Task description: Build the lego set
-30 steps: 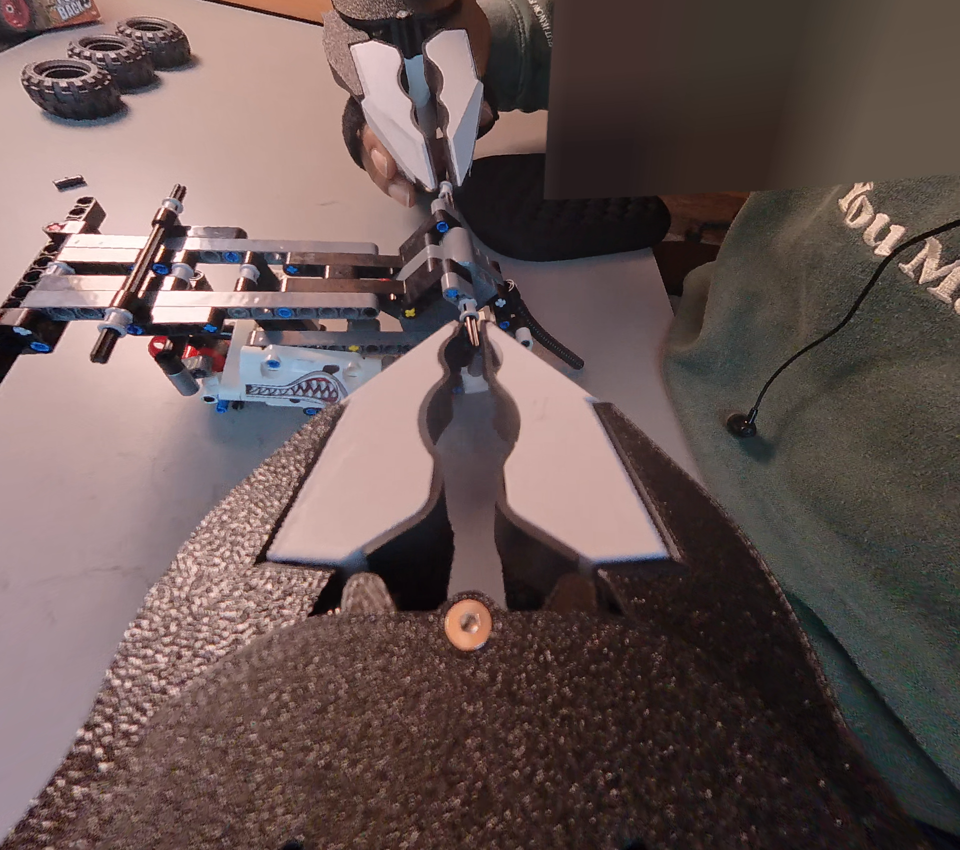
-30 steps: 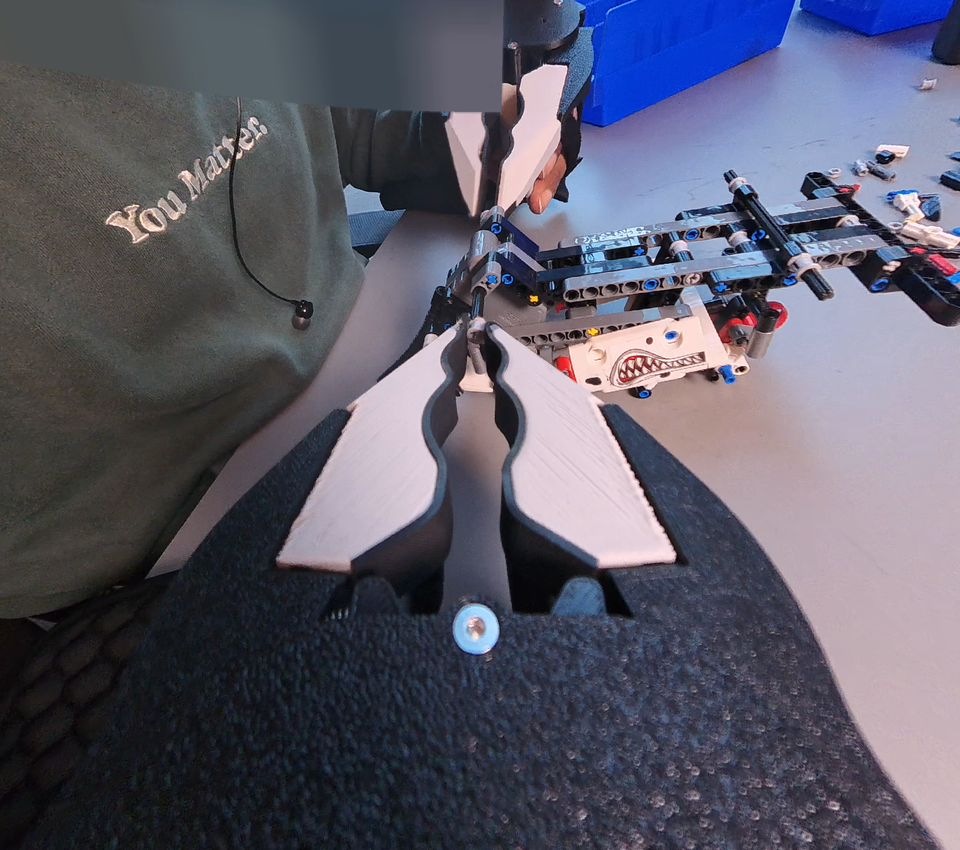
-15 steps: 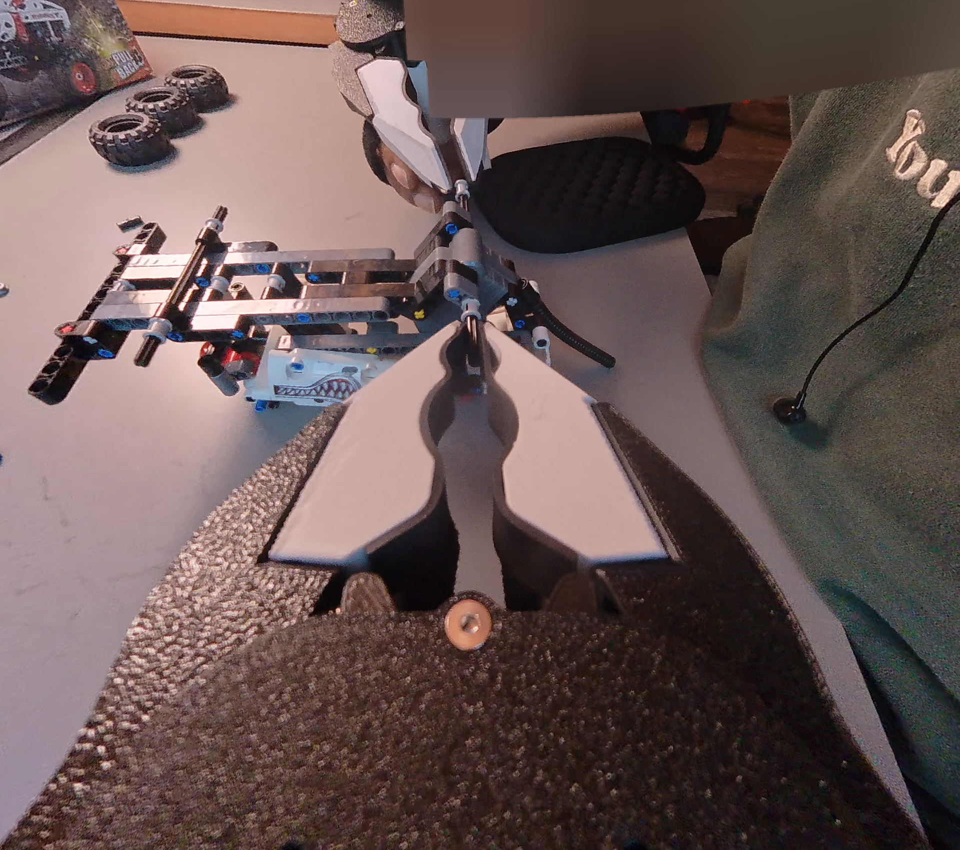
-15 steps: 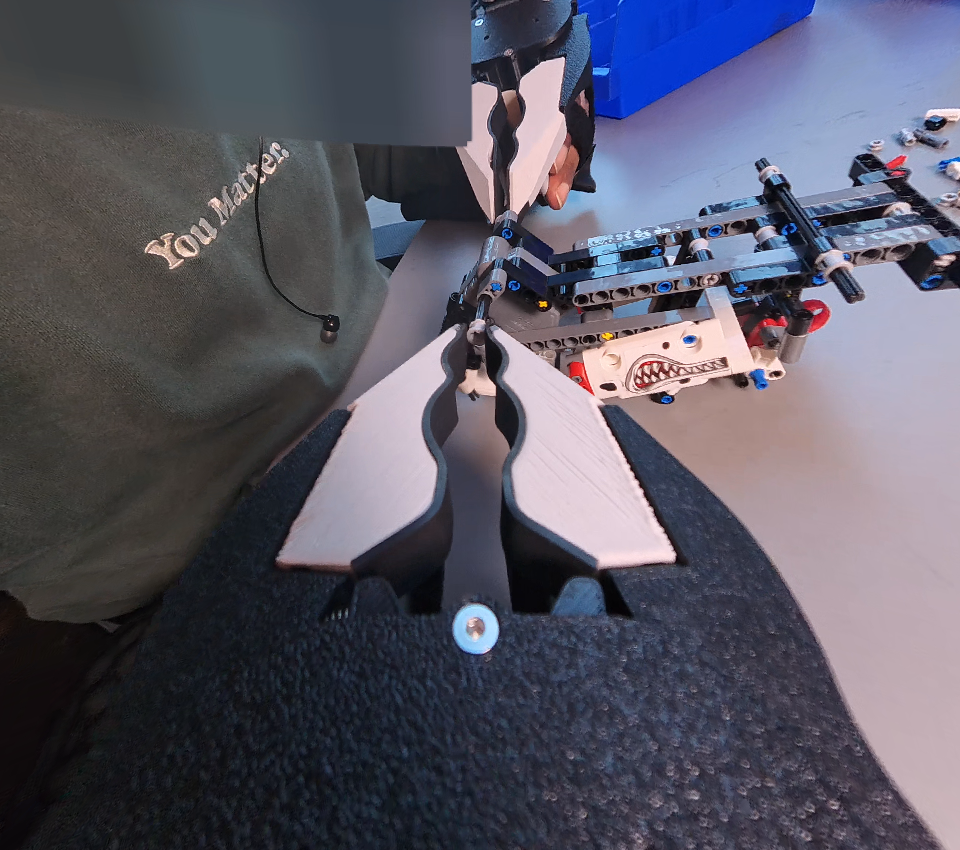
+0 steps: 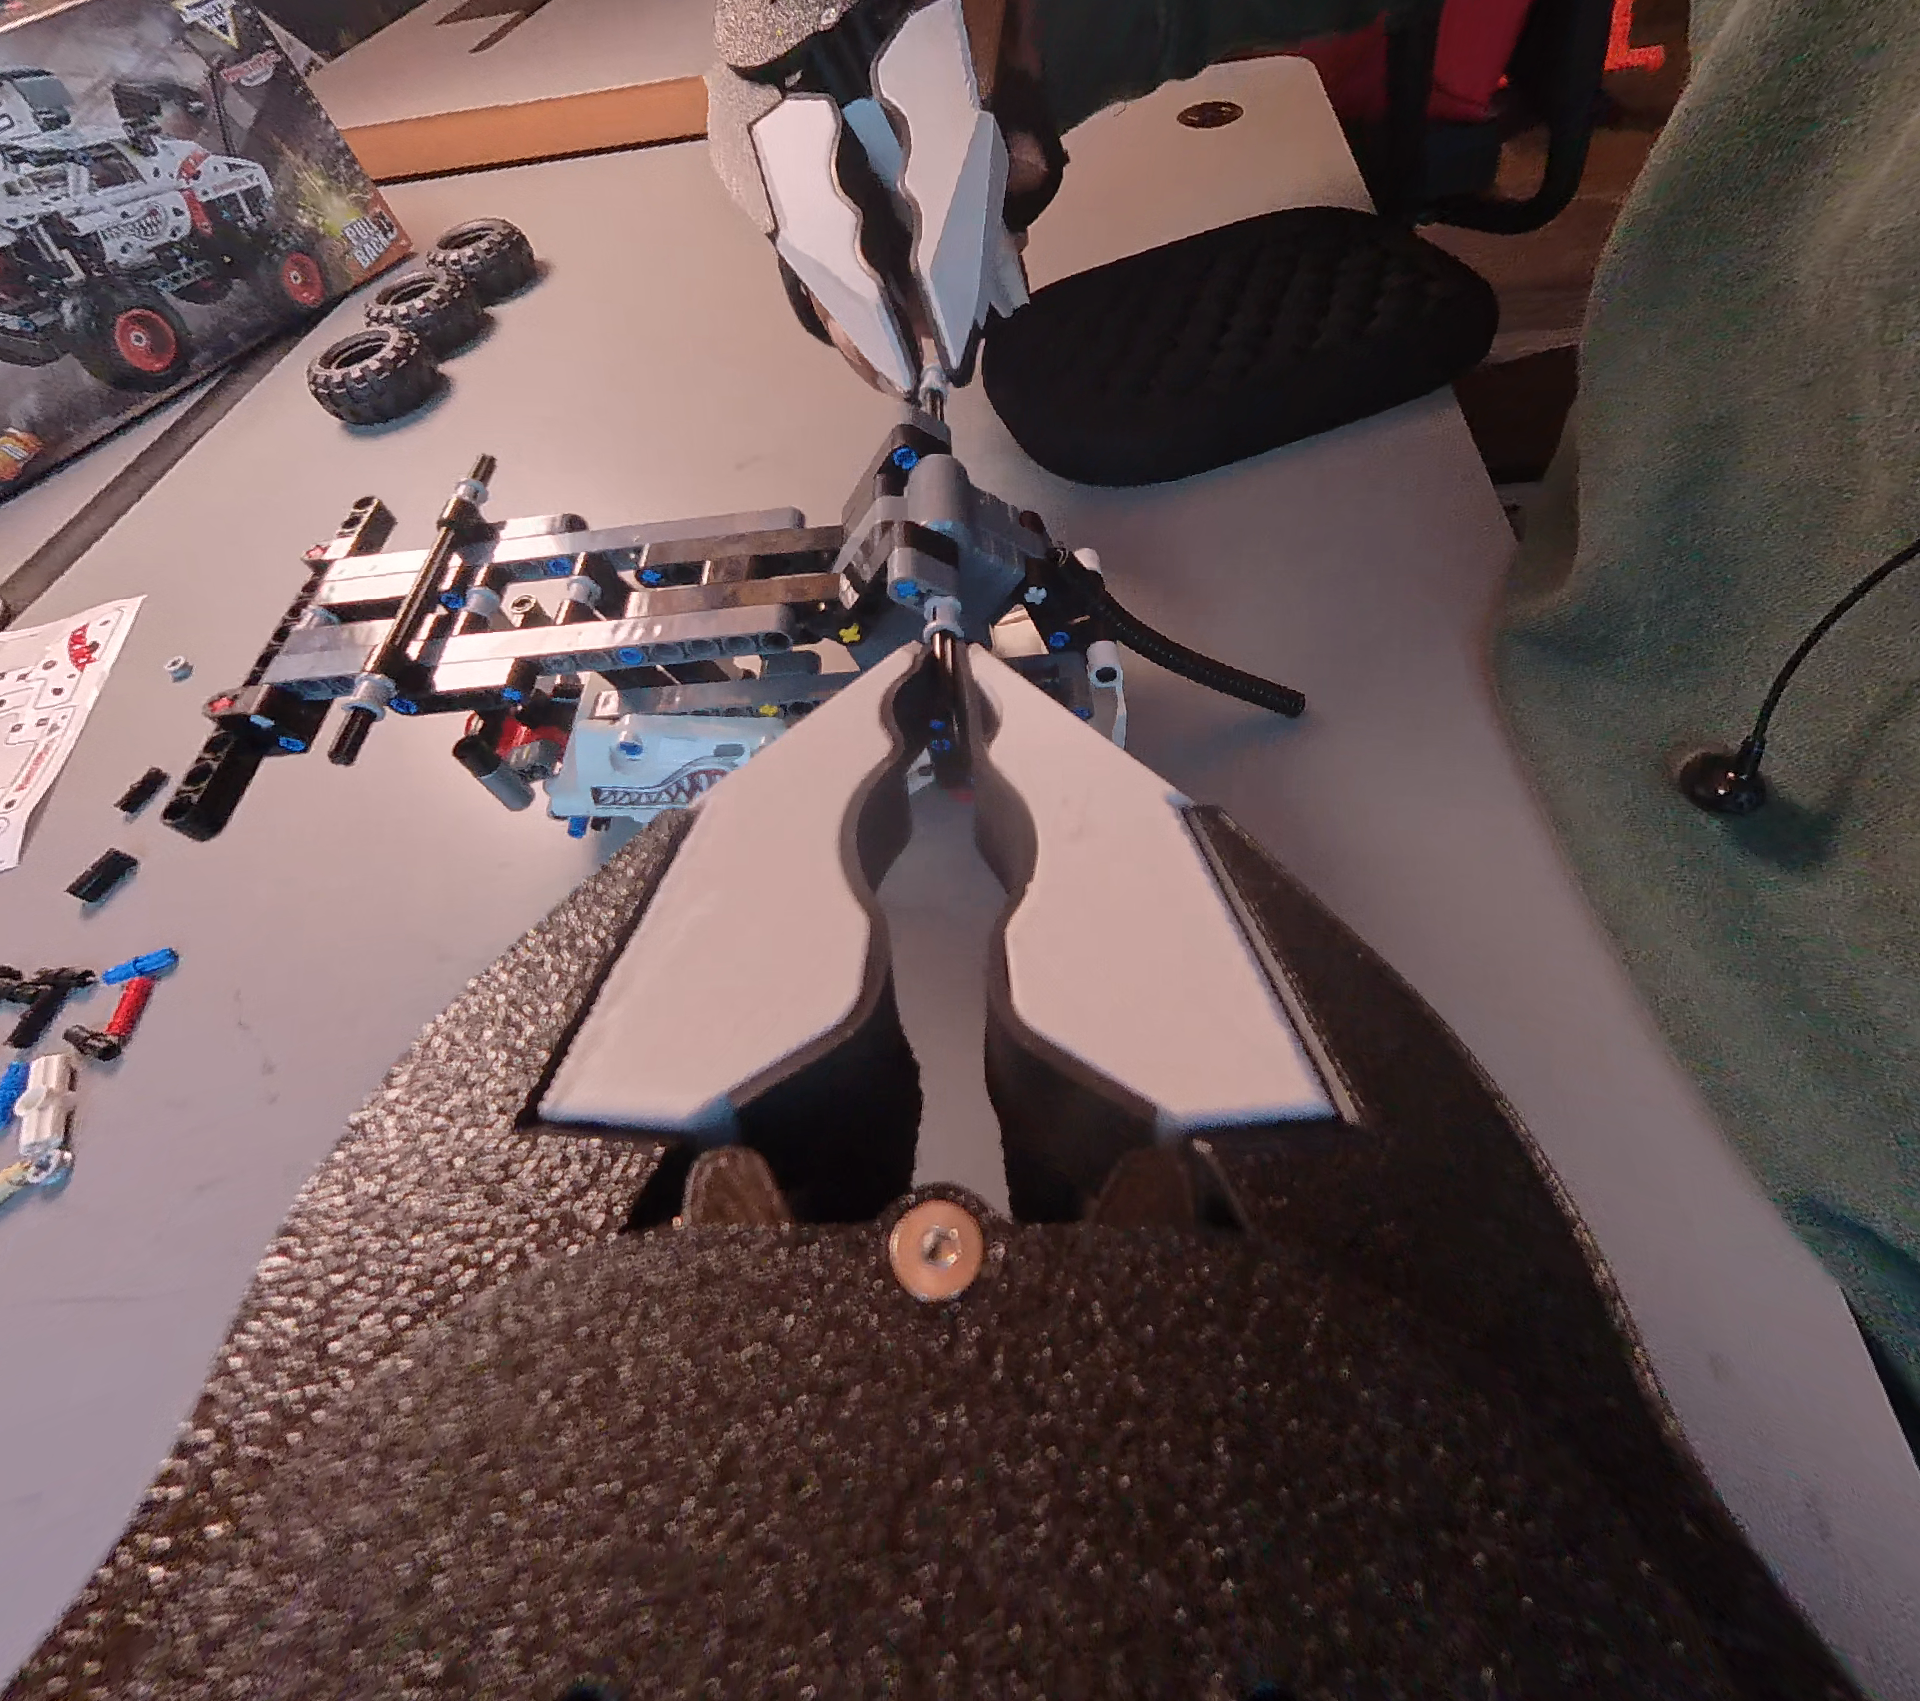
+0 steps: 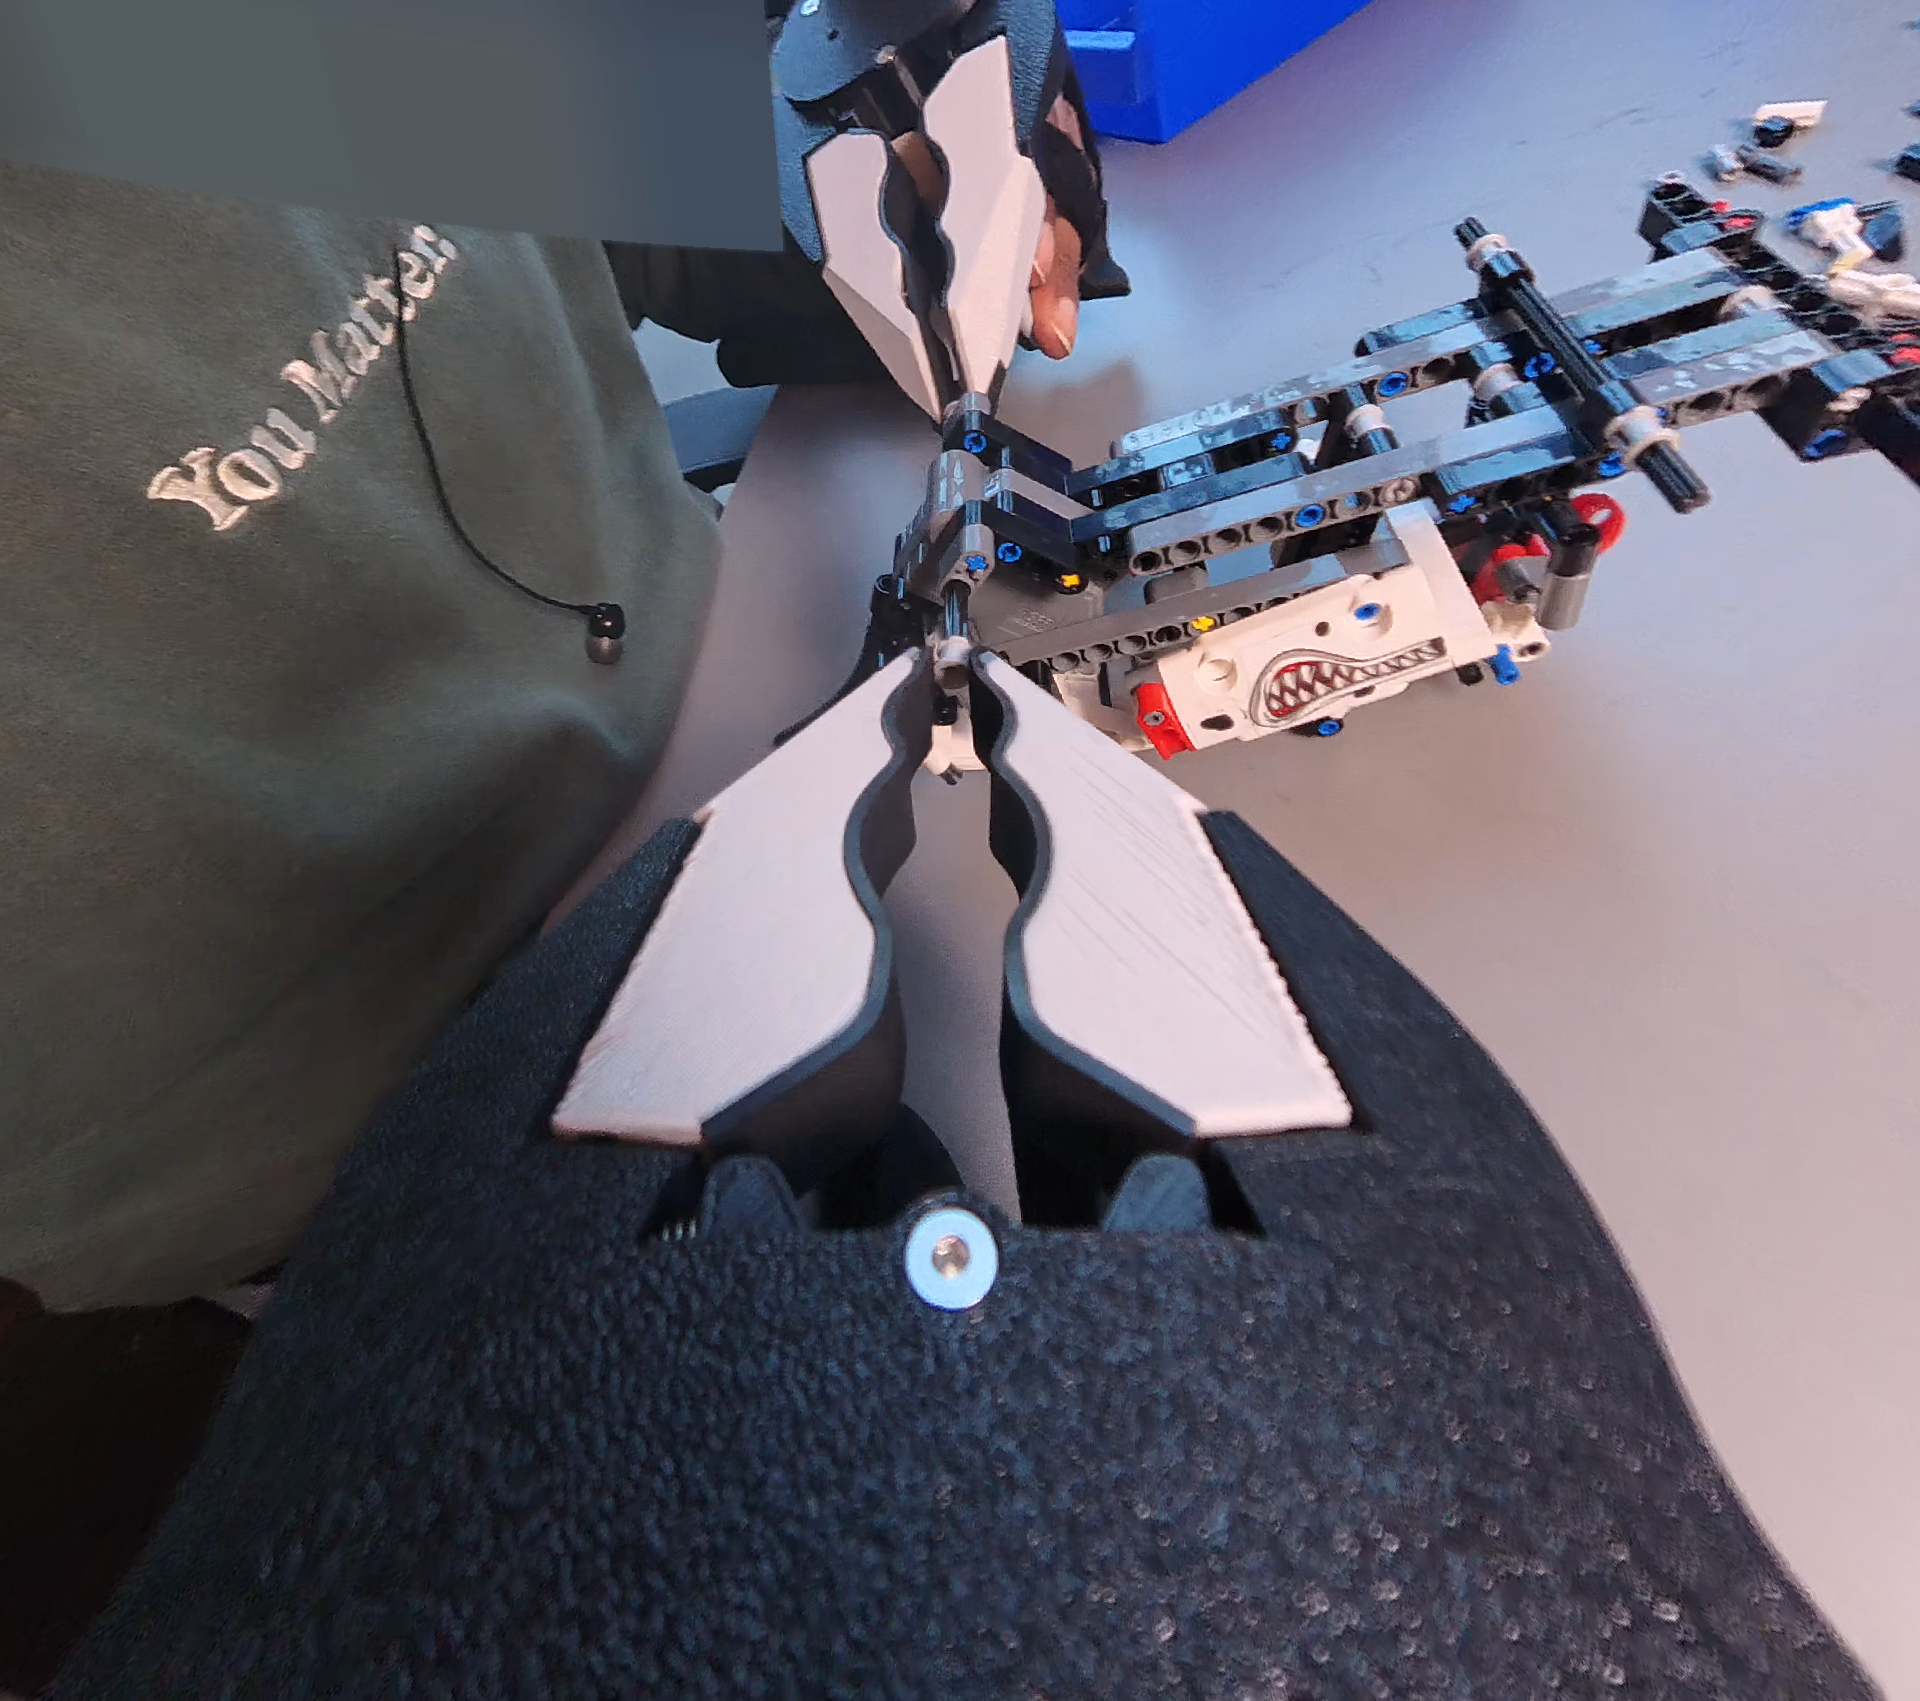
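1. Two grippers pinch one black axle through the lego chassis (image 5: 623, 612) end, at the worktop (image 5: 312, 1080) edge nearest the person.
2. Left gripper (image 5: 943, 664) fingers are clamped on the axle's near end.
3. Right gripper (image 5: 928, 384) grips the far end, fingers nearly together.
4. Chassis frame sticks out left toward three tyres (image 5: 416, 321) and the box (image 5: 156, 197).
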{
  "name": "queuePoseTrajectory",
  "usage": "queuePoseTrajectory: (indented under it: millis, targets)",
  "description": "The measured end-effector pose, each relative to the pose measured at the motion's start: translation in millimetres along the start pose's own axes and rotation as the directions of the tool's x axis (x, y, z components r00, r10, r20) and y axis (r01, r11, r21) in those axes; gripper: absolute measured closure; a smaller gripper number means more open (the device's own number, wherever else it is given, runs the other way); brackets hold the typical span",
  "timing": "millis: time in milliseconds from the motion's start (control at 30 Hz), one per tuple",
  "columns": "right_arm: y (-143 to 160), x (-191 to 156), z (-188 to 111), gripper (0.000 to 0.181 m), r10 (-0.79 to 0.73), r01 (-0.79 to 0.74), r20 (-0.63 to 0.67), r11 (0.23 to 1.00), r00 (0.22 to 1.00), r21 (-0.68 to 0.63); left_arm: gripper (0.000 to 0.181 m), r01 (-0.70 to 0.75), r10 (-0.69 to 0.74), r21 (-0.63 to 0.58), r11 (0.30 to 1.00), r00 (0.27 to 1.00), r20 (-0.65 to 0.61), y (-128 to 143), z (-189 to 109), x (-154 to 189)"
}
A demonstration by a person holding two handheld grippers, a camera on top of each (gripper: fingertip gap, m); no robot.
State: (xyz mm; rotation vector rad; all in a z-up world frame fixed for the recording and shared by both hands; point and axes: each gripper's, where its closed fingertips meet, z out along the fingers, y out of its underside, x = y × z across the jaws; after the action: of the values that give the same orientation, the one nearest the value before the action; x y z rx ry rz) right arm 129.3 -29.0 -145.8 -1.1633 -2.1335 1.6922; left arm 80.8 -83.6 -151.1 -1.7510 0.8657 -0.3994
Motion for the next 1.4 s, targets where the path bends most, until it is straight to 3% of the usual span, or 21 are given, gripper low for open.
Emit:
queuePoseTrajectory:
  millis: [233,400,700,967,1233,1400]
  targets:
    - [-2.3,1.3,-0.8,0.176,-0.054,0.057,-0.106,0.998,0.993,0.02,0.178,-0.014,0.014,-0.012,1.0,1.0,0.017,0.8,0.9,-2.1]
    - [-3.8,-5.8,-1.3,0.176,-0.101,0.1,-0.042,0.995,0.994,-0.021,0.178,0.007,-0.006,0.019,1.0,0.999,-0.041,-2.7,-0.4,0.4]
    - [1.1,-10.0,0.8,0.176,0.098,-0.098,0.118,0.995,0.988,-0.005,0.178,-0.028,0.028,0.018,0.999,0.998,-0.053,-3.6,1.9,2.3]
    - [-0.5,-13.7,12.6,0.176,0.008,-0.007,0.037,1.0,0.999,-0.026,0.178,-0.033,0.034,0.008,0.999,0.998,-0.049,-4.0,4.4,3.6]
    - [-4.2,-7.3,11.8,0.175,-0.103,0.093,-0.126,0.992,0.987,-0.08,0.178,0.035,-0.033,0.026,0.999,0.996,-0.088,-3.6,2.5,1.2]
    - [-8.7,-15.8,6.3,0.158,-0.224,0.205,-0.213,0.973,0.951,-0.107,0.163,0.062,-0.058,0.042,0.997,0.995,-0.087,-3.4,-6.3,-1.9]
